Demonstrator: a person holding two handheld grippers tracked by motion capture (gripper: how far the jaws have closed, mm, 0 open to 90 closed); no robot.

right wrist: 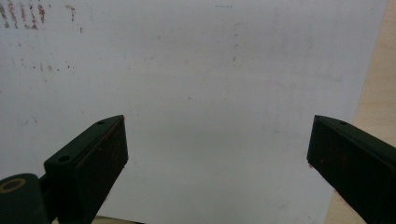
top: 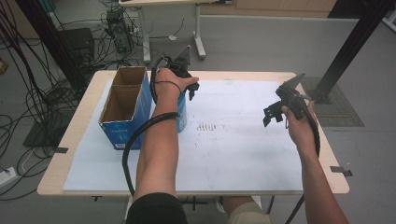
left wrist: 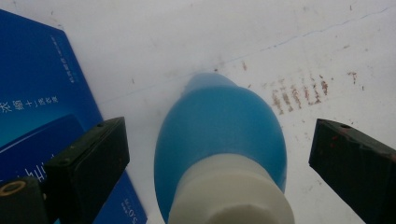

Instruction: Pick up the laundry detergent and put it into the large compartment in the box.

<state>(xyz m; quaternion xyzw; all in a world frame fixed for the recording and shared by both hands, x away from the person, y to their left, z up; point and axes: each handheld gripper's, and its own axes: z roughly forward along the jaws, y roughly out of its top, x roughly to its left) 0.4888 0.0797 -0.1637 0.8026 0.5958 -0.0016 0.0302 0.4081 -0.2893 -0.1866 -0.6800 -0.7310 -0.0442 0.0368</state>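
A blue bottle (left wrist: 219, 126) with a white cap (left wrist: 231, 198) stands upright on the white mat (left wrist: 187, 42), just beside a blue cardboard box (left wrist: 37, 88). My left gripper (left wrist: 217, 140) hovers directly over the bottle, open, with one jaw on each side of the cap and touching nothing. In the high view the left gripper (top: 190, 89) sits above the bottle (top: 182, 115), which my forearm partly hides. Out to the right, my right gripper (top: 273, 113) is held above the mat, open and empty; its own view shows the right gripper (right wrist: 217, 135) over bare mat.
The blue box (top: 122, 109) is open at the top with two compartments and stands at the mat's left. Rusty smudges (top: 208, 127) mark the mat's middle. The wooden table edge (right wrist: 380, 93) runs just right of the mat.
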